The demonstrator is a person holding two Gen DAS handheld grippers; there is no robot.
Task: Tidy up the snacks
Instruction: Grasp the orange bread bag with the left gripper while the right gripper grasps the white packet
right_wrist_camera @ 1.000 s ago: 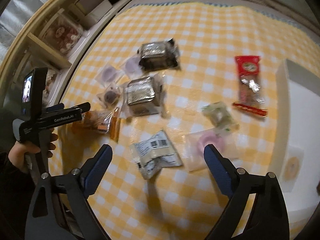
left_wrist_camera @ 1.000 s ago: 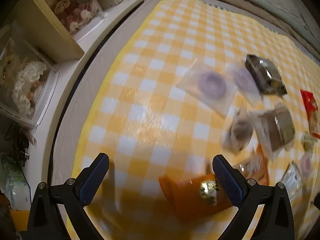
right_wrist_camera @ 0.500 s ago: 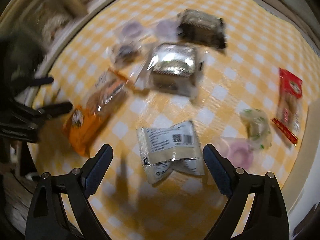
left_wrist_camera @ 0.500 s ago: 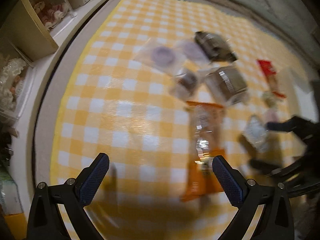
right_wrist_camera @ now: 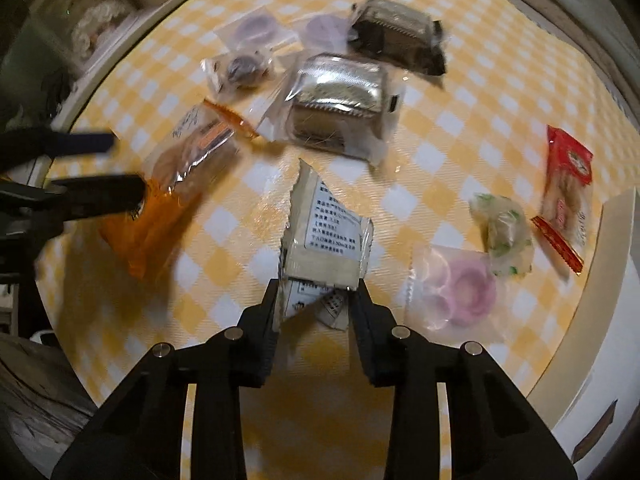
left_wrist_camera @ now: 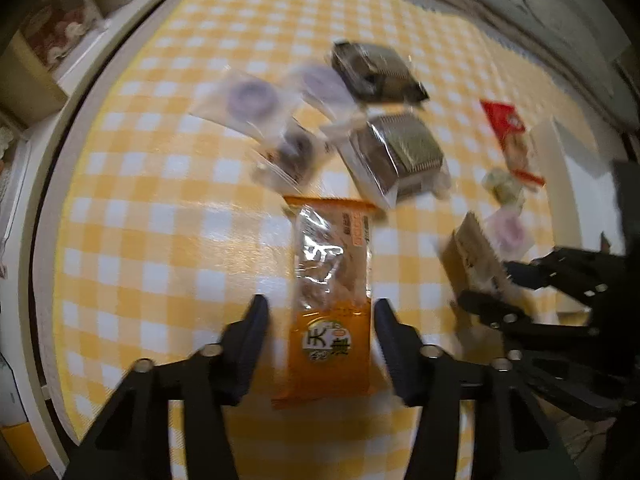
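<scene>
Snack packets lie on a yellow checked tablecloth (left_wrist_camera: 160, 216). My left gripper (left_wrist_camera: 320, 316) stands astride the near end of an orange snack packet (left_wrist_camera: 332, 300), its fingers close to both sides but still a little apart. My right gripper (right_wrist_camera: 316, 292) is shut on the near end of a white printed packet (right_wrist_camera: 324, 236). In the right wrist view the left gripper (right_wrist_camera: 112, 172) holds around the orange packet (right_wrist_camera: 176, 184) at the left. The right gripper with the white packet (left_wrist_camera: 472, 256) shows at the right of the left wrist view.
Beyond lie two silver-brown cake packs (right_wrist_camera: 340, 96) (right_wrist_camera: 396, 36), several clear bags with round sweets (right_wrist_camera: 256, 32), a pink sweet bag (right_wrist_camera: 460, 288), a green-white sweet (right_wrist_camera: 504, 236) and a red packet (right_wrist_camera: 564, 192). A white box (left_wrist_camera: 568, 184) stands at the right. Shelves (left_wrist_camera: 52, 40) stand at the left.
Both grippers have moved down and forward onto their packets and narrowed from wide open. The right one has closed on the white packet; the left one has closed in around the orange packet.
</scene>
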